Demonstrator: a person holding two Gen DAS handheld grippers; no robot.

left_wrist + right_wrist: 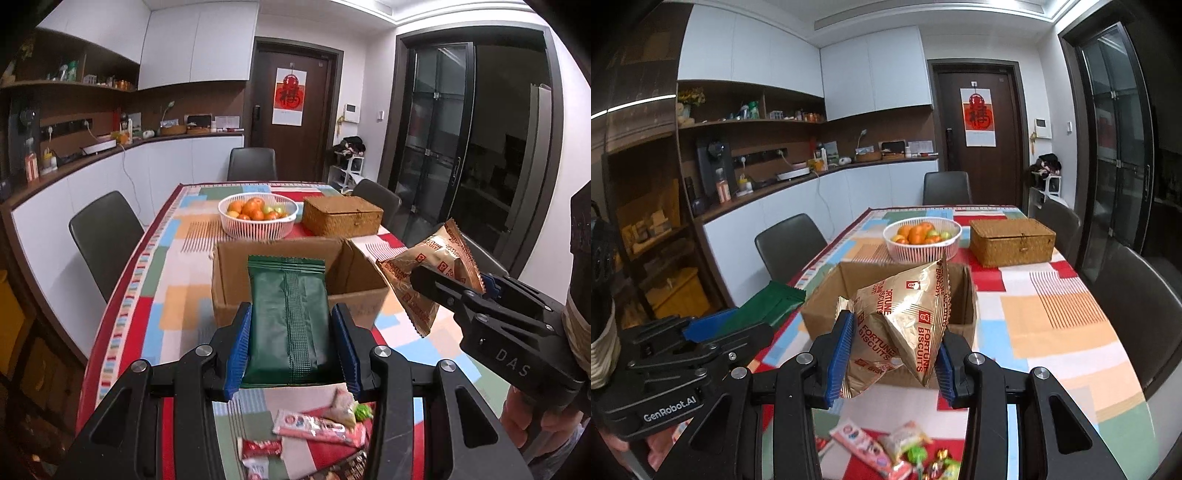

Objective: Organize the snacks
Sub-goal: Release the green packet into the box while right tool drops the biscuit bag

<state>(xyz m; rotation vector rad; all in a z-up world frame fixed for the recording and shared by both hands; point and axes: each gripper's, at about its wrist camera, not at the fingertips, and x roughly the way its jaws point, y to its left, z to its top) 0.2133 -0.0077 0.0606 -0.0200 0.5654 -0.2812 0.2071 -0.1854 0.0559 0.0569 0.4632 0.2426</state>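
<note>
2 snack packs clamped in my claws above the open cardboard box.

My left claw [291,347] is clamped on a flat, glossy green packet [290,317] with crimped, serrated seams, held upright just before the cardboard box [354,291]. My right claw [894,354] pinches a crinkled gold foil biscuit bag [905,314], puffy and triangular, near the box's right flap. The box [827,306] is plain brown corrugated card, flaps open, on the patchwork-clothed worktop [1052,321]. Behind it stand a white ribbed fruit basket [256,216] and a woven lidded box [341,216]. Loose wrapped sweets [886,446] lie near the worktop's near edge; bare cloth stretches right of the box.
</note>
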